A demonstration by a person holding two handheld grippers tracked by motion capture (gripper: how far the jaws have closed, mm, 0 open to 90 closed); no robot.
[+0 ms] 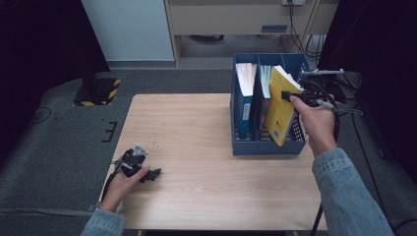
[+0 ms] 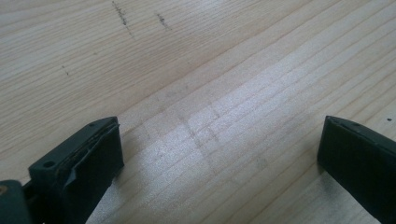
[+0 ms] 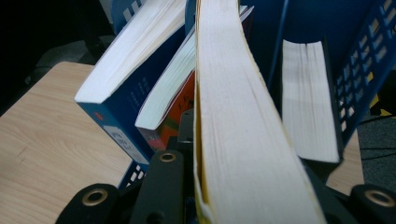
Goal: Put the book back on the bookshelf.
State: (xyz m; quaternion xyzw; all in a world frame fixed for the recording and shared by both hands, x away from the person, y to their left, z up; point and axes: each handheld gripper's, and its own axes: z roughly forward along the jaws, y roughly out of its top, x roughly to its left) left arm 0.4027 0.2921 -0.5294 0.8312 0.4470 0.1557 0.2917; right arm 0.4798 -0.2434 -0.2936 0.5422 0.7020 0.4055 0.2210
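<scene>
My right gripper (image 1: 287,96) is shut on a yellow book (image 1: 280,105), held tilted over the right compartment of a blue file rack (image 1: 268,146) at the table's far right. In the right gripper view the yellow book's page edge (image 3: 233,121) runs up between the jaws, with a blue book (image 3: 126,88), an orange-spined book (image 3: 173,98) and a dark book (image 3: 308,102) standing in the rack behind it. My left gripper (image 1: 150,174) rests low on the table at the near left, its jaws (image 2: 219,158) wide apart over bare wood.
The wooden table (image 1: 196,147) has free room across its middle and front. Behind it are grey carpet, a black stand base with yellow-black stripes (image 1: 98,91), and cables (image 1: 314,46) on the floor at the far right.
</scene>
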